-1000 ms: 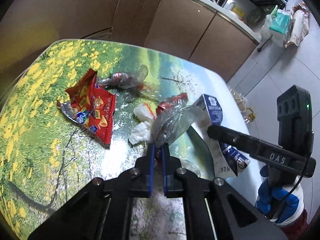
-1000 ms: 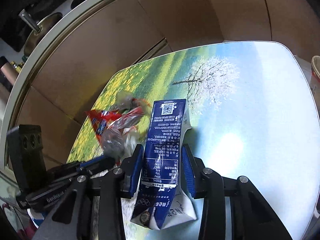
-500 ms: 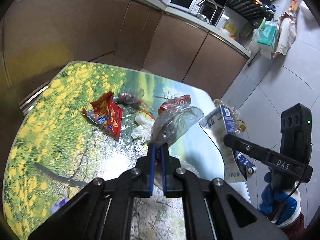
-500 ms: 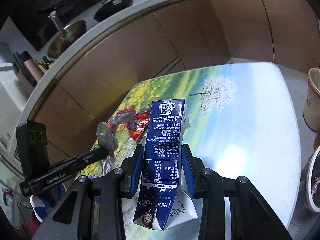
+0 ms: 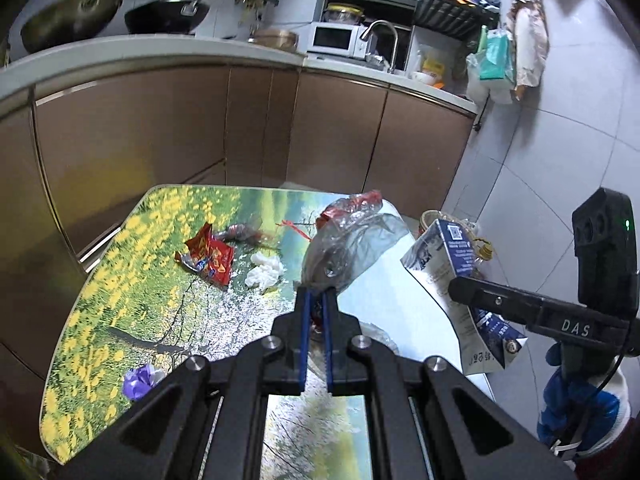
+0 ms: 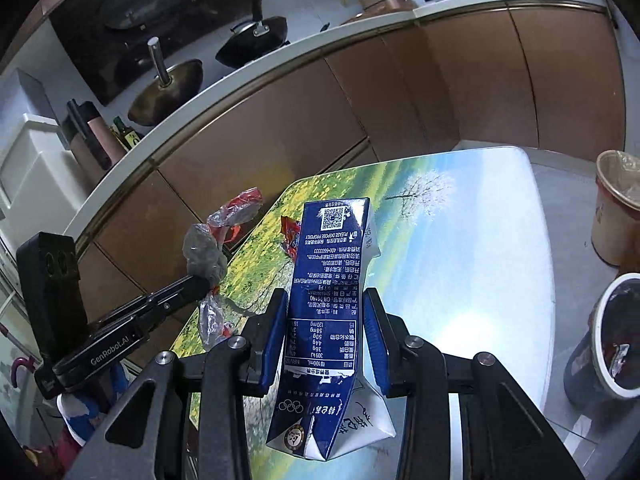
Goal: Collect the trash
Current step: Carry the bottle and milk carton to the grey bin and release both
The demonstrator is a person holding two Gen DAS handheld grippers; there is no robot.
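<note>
My left gripper (image 5: 315, 294) is shut on a crumpled clear plastic wrapper (image 5: 348, 240) with red print and holds it high above the table; it also shows in the right wrist view (image 6: 206, 258). My right gripper (image 6: 326, 304) is shut on a blue and white milk carton (image 6: 330, 280), held upright above the table's right side; the carton also shows in the left wrist view (image 5: 452, 268). On the table (image 5: 132, 292) lie a red snack bag (image 5: 208, 258), a white tissue (image 5: 264, 274), another clear wrapper (image 5: 240, 234) and a purple scrap (image 5: 138, 376).
Two bins stand on the floor right of the table: a tan one lined with plastic (image 6: 618, 208) and a dark one with a white rim (image 6: 608, 336). Brown kitchen cabinets (image 5: 280, 128) run behind the table, with pans (image 5: 168, 16) and a microwave (image 5: 338, 38) on the counter.
Both grippers have risen well above the table with their loads, so the table looks smaller and the counter has come into view. The bins now show in the right wrist view.
</note>
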